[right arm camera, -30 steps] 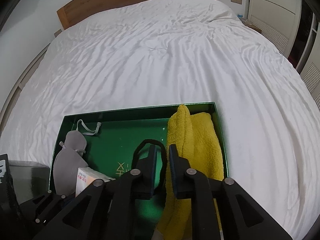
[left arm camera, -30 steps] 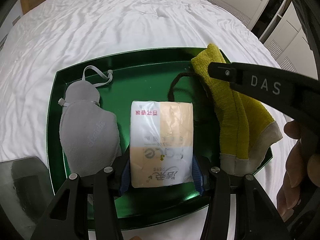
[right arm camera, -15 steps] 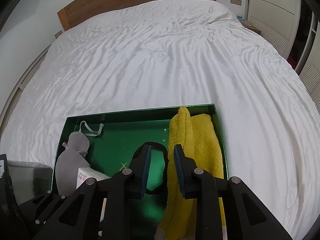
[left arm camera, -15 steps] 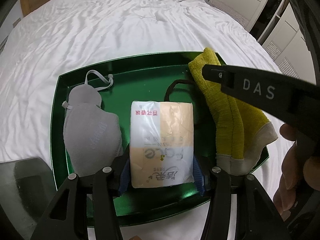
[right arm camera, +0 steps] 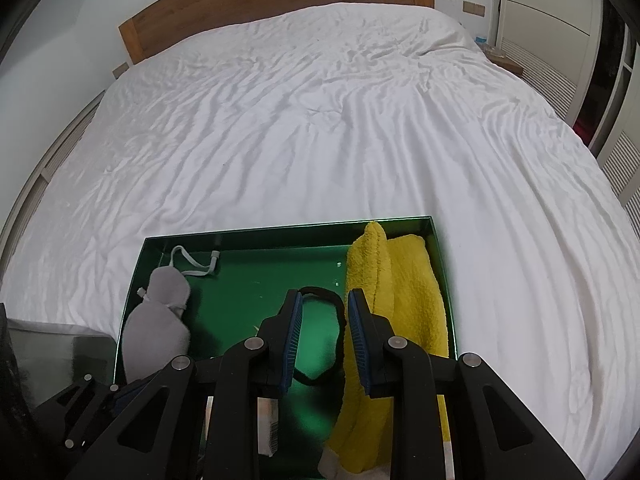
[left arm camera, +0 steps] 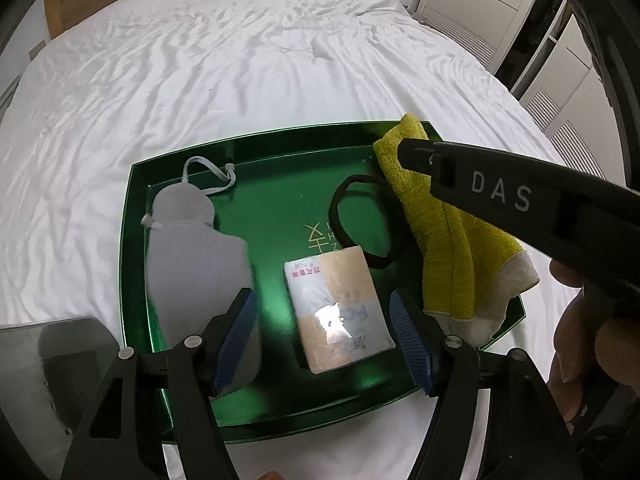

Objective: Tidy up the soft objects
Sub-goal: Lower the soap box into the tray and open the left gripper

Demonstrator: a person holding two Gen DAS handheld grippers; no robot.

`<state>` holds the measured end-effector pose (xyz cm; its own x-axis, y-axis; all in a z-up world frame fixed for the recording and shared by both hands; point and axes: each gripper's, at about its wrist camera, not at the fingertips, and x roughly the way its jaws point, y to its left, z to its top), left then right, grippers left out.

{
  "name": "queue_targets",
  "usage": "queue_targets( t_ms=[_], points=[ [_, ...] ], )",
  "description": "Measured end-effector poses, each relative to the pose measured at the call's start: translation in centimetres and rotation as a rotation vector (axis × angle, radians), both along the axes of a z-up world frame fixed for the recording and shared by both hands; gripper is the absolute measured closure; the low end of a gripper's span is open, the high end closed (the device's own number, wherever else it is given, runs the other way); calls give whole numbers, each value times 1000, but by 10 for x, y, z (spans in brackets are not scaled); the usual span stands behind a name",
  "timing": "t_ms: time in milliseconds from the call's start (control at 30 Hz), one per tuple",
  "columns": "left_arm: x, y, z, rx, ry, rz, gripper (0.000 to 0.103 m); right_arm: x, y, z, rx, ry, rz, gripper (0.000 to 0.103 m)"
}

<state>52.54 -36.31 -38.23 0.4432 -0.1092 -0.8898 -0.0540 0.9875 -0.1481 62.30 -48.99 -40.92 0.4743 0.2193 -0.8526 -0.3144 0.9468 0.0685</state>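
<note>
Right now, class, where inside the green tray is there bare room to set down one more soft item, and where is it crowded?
The far middle of the tray is bare, between the grey pouch and the black hair band. The right side is crowded: band, yellow towel and tissue pack lie close together, and the opening left gripper straddles the pack without touching it.

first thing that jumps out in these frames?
The shiny green tray on the white bed, holding a yellow towel along its right side, a grey eye mask at left and a tissue pack in the middle. The left gripper is opening, pads clear of the pack.
</note>
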Motion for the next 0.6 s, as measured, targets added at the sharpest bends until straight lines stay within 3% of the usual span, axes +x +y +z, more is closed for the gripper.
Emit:
queue_targets(
  t_ms=[600],
  points=[
    [-8,7,10,13,-20,29,40,-12,3,9,-13,-6,-7,79]
  ],
)
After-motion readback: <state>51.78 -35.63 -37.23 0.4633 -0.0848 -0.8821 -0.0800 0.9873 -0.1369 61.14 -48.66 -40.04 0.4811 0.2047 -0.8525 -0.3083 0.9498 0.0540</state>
